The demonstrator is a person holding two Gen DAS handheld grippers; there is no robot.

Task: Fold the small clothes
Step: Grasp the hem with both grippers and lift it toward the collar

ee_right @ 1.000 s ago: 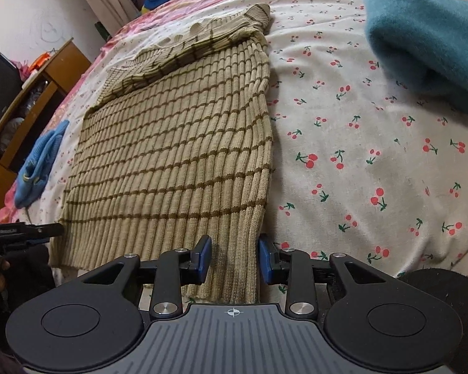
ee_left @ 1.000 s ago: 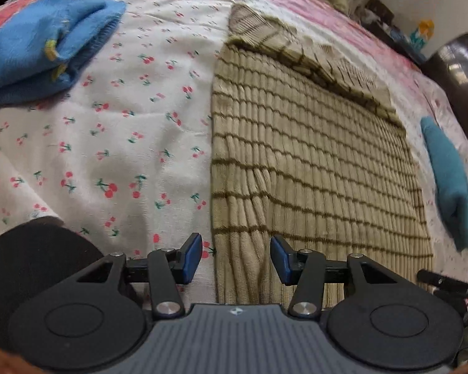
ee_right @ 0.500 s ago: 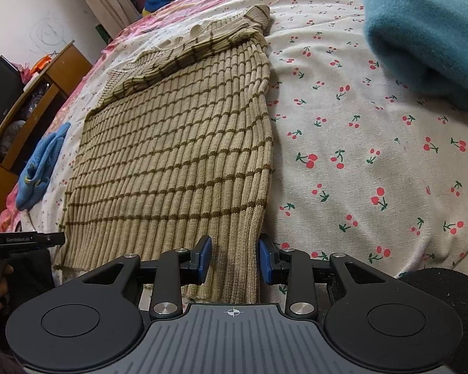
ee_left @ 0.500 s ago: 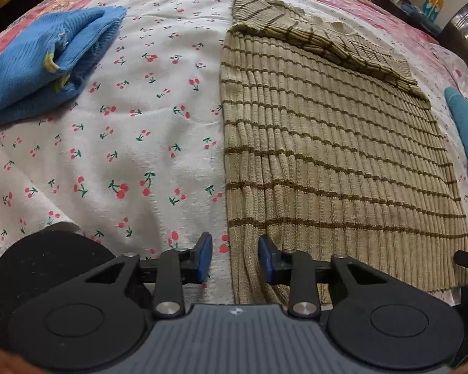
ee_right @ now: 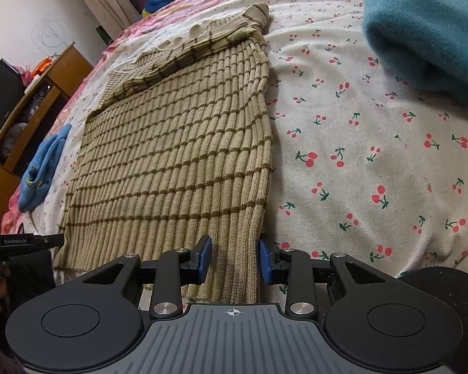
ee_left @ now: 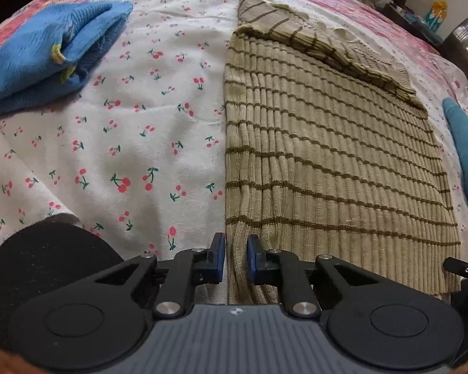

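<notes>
A beige ribbed sweater with brown stripes (ee_left: 321, 155) lies flat on the cherry-print bedsheet (ee_left: 134, 143), its top part folded over at the far end. My left gripper (ee_left: 236, 257) has closed on the sweater's near left hem corner, which is pinched between the blue pads. In the right wrist view the sweater (ee_right: 177, 162) spreads to the left. My right gripper (ee_right: 234, 258) straddles its near right hem corner, jaws still apart with the fabric between them.
A folded blue garment (ee_left: 46, 56) lies at the far left, also small in the right wrist view (ee_right: 43, 168). A teal folded garment (ee_right: 427, 34) lies at the right (ee_left: 465, 155). A wooden shelf (ee_right: 31, 115) stands beyond the bed's left side.
My left gripper moved onto the sweater's left hem corner and its jaws narrowed from wide open to pinching it. My right gripper stayed over the right hem corner, its jaws unchanged.
</notes>
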